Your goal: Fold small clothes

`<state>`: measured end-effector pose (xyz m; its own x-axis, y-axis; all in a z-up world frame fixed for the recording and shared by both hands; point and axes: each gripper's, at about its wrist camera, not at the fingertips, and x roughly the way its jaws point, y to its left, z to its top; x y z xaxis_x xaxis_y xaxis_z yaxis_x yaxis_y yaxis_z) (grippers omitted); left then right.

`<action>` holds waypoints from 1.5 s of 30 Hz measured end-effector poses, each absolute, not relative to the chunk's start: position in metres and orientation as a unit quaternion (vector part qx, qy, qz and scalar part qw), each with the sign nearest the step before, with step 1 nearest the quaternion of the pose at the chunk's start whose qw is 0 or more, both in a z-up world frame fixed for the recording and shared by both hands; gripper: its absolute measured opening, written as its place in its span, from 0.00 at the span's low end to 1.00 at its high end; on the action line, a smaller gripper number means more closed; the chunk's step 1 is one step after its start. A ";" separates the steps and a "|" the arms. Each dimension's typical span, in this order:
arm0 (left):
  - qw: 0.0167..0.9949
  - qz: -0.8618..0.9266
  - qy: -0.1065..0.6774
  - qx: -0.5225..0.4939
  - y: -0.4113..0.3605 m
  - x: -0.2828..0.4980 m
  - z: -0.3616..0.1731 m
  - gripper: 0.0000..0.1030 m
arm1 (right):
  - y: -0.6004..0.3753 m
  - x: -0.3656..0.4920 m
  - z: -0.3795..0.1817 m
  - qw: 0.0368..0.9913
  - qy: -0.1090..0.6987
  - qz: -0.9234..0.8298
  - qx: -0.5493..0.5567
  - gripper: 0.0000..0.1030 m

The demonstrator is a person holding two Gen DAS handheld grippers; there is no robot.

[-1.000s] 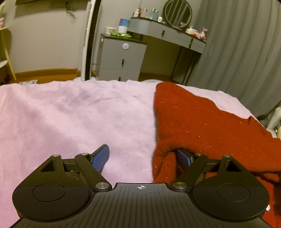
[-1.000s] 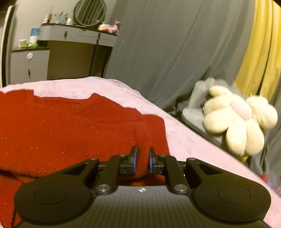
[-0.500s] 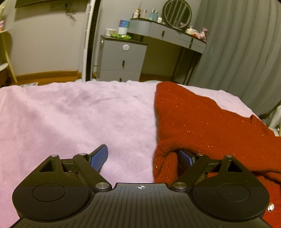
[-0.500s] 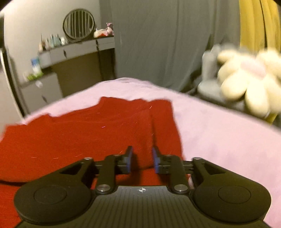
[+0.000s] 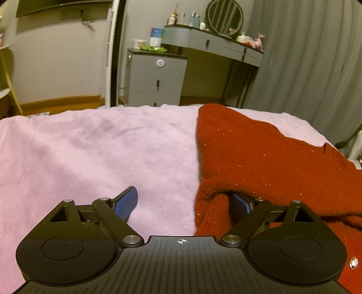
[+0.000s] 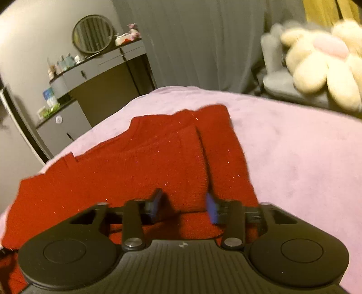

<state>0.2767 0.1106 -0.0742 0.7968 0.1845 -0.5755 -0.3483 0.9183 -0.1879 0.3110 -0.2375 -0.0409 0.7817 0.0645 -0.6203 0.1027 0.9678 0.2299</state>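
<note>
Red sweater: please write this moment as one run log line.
red sweater flat on pink blanket | left gripper open, straddling sweater edge | right gripper closing, over sweater, pads not pressing

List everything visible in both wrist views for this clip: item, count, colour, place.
sweater: one, red, flat on the blanket
blanket: one, pink, covers the bed
drawer cabinet: one, grey, beyond the bed
vanity desk: one, grey, beside the cabinet
round mirror: one, dark-framed, on the desk
curtain: grey, behind the desk
flower plush: one, cream, right of the bed
left gripper: jaws wide, sweater edge between them
right gripper: over the sweater, jaws closing, pads not pressing
</note>
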 end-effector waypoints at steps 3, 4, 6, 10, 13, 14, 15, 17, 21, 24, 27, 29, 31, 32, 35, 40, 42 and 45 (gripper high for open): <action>0.937 0.145 0.277 -0.158 0.114 0.275 -0.073 0.88 | -0.227 0.301 -0.030 0.952 0.297 -0.033 0.068 0.25; 0.937 0.144 0.273 -0.165 0.116 0.275 -0.073 0.88 | -0.223 0.298 -0.028 0.957 0.284 -0.042 0.046 0.25; 0.936 0.145 0.269 -0.173 0.117 0.274 -0.074 0.88 | -0.215 0.294 -0.028 0.961 0.268 -0.068 -0.004 0.24; 0.934 0.156 0.283 -0.152 0.113 0.278 -0.074 0.89 | -0.213 0.305 -0.046 0.946 0.311 -0.086 -0.041 0.09; 0.927 0.160 0.313 -0.132 0.110 0.281 -0.062 0.89 | -0.216 0.303 -0.037 0.945 0.310 -0.086 -0.049 0.12; 0.928 0.161 0.307 -0.139 0.111 0.279 -0.056 0.89 | -0.217 0.301 -0.034 0.946 0.309 -0.093 -0.040 0.15; 0.931 0.158 0.296 -0.145 0.111 0.275 -0.048 0.89 | -0.219 0.298 -0.029 0.947 0.302 -0.103 -0.031 0.19; 0.938 0.154 0.273 -0.145 0.108 0.269 -0.037 0.89 | -0.215 0.290 -0.020 0.953 0.280 -0.113 -0.027 0.19; 0.955 0.147 0.223 -0.129 0.097 0.259 -0.023 0.90 | -0.180 0.282 -0.016 0.965 0.257 -0.004 -0.043 0.19; 0.959 0.138 0.201 -0.144 0.097 0.253 -0.016 0.92 | -0.143 0.287 -0.030 0.955 0.277 0.078 -0.071 0.19; 0.961 0.111 0.209 -0.146 0.097 0.259 -0.026 0.92 | -0.121 0.295 -0.045 0.948 0.285 0.091 -0.109 0.19; 0.954 0.099 0.241 -0.150 0.098 0.269 -0.044 0.91 | -0.127 0.302 -0.053 0.948 0.286 0.065 -0.125 0.19; 0.940 0.098 0.286 -0.159 0.101 0.281 -0.061 0.90 | -0.145 0.307 -0.058 0.950 0.284 0.019 -0.130 0.19; 0.932 0.100 0.303 -0.169 0.104 0.286 -0.069 0.91 | -0.155 0.307 -0.059 0.949 0.284 -0.002 -0.133 0.19; 0.935 0.101 0.297 -0.164 0.104 0.286 -0.074 0.93 | -0.187 0.304 -0.059 0.951 0.292 -0.015 -0.099 0.23; 0.937 0.105 0.294 -0.154 0.101 0.283 -0.067 0.91 | -0.174 0.288 -0.048 0.948 0.296 -0.008 -0.120 0.23; 0.936 0.105 0.295 -0.161 0.104 0.280 -0.065 0.91 | -0.172 0.276 -0.047 0.948 0.299 0.008 -0.110 0.23; 0.932 0.108 0.305 -0.162 0.106 0.279 -0.066 0.91 | -0.179 0.276 -0.062 0.935 0.329 -0.022 -0.130 0.23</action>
